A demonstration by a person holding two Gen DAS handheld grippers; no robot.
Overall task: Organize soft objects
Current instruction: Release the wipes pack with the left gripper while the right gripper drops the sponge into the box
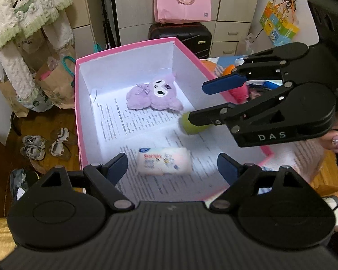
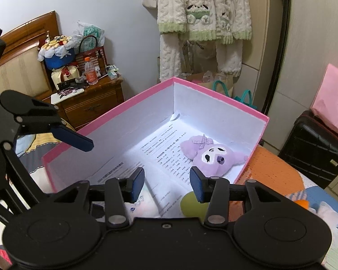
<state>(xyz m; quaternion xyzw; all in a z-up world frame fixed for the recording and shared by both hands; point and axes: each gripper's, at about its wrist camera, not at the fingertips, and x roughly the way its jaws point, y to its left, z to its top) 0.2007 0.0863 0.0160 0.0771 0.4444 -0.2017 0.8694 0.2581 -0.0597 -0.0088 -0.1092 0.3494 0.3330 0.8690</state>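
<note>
Inside pink box [image 1: 124, 51]: purple plush [image 1: 154, 95], fluffy, white face patch, checked bow, lying at far end on printed sheets. Nearby, tissue pack [image 1: 163, 163] and green ball [image 1: 191, 124]. Left hand-held gripper [image 1: 172, 165] spread wide, empty; right hand-held gripper [image 2: 166, 183] likewise parted, empty.

A purple plush [image 2: 210, 154] lies far right inside the pink box [image 2: 220, 95] (on printed sheets). The right gripper [image 2: 167, 185] hovers near, jaws apart.
</note>
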